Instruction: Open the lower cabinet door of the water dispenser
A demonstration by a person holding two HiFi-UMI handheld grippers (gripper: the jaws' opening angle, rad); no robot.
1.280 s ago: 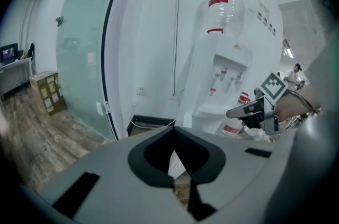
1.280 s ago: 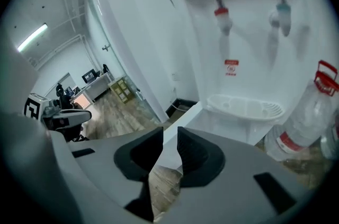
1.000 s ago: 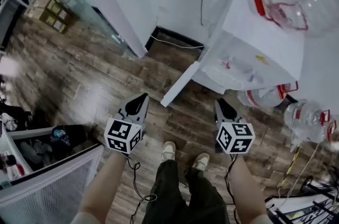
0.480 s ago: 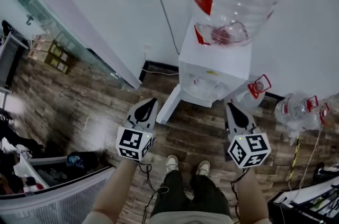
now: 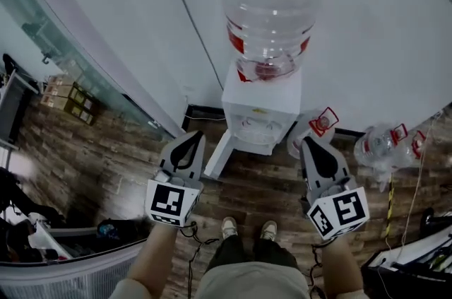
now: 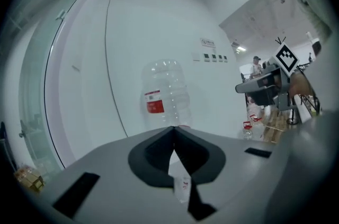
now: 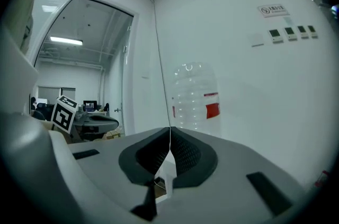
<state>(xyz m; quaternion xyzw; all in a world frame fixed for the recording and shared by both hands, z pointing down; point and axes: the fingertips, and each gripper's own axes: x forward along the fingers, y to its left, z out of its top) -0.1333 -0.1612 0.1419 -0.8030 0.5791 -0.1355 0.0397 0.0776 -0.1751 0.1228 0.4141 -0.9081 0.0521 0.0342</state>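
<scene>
So the water dispenser (image 5: 260, 114) is parked right against the white wall, with the big clear bottle (image 5: 270, 8) sat upside down on top. From the head view, the lower cabinet door (image 5: 217, 153) is seen sticking out from the dispenser's bottom left corner over the wooden floor (image 5: 106, 149). It's swung well away from the body, so the job looks pretty much done already. What's inside the cabinet can't be made out from this steep angle, tbh.

The left claw (image 5: 196, 136) is closed with nothing in it. In its own view the two dark pads are pressed tip to tip and only the bottle and wall are seen beyond. It's the same for the right claw (image 5: 305, 142), pinched shut on nothing. Both are held up about level and aimed at the bottle rather than the door, one on each side of the dispenser and clear of it. Nothing is being touched. That's probably because no grip is needed once the door hangs open, so the claws are just parked out of the way.

A couple of spare bottles (image 5: 381, 145) are left lying on the floor to the right, near the wall and clear of the door's swing.
</scene>
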